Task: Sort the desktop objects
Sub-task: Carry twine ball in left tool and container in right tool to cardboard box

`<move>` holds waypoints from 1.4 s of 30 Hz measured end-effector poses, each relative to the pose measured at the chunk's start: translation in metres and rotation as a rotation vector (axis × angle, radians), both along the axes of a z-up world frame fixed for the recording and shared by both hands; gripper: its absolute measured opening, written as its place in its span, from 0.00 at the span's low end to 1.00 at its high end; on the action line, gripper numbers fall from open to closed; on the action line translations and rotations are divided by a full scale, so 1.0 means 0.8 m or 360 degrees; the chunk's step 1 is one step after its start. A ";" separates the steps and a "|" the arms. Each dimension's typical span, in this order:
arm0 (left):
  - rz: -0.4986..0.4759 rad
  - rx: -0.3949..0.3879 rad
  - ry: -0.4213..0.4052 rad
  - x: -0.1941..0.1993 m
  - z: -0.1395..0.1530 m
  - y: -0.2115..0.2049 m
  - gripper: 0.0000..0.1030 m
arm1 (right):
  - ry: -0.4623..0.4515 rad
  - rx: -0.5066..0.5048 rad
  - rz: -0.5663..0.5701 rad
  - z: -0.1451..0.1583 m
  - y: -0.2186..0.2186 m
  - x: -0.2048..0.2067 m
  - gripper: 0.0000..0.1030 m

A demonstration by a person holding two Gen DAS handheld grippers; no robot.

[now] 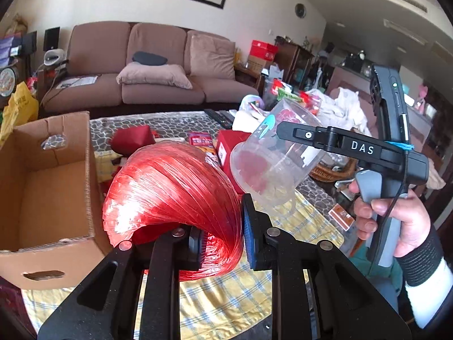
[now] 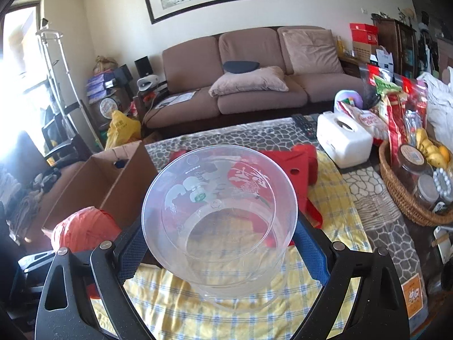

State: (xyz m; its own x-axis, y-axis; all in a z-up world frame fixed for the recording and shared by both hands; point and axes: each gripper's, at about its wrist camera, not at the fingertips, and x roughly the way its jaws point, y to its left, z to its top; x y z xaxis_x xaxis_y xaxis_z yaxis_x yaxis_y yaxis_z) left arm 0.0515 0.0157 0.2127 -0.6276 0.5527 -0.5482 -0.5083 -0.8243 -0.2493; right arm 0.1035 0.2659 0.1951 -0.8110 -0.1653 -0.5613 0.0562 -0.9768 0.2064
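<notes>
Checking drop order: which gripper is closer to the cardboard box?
Left. The left gripper, jaws shut on the red twine ball, hangs right beside the cardboard box. The right gripper, holding the clear plastic tub, is farther out, beyond the ball.

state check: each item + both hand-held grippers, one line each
Left hand-held gripper: shut on red twine ball.
Right hand-held gripper: wide, clamping clear plastic tub.
Red twine ball: held, off table.
Clear plastic tub: empty, held, tilted.
Cardboard box: open, looks empty.
</notes>
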 end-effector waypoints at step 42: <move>0.0394 -0.0205 -0.0447 -0.253 -0.037 -0.299 0.20 | -0.0496 0.0089 0.0348 -0.100 -0.409 -0.408 0.91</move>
State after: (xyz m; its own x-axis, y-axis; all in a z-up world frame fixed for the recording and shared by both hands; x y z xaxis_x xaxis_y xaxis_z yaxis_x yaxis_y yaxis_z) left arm -0.1505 -0.2238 0.1834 -0.5490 0.3191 -0.7725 -0.2170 -0.9470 -0.2369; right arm -0.2227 -0.0615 0.1151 -0.5488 -0.2778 -0.7884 0.2074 -0.9589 0.1935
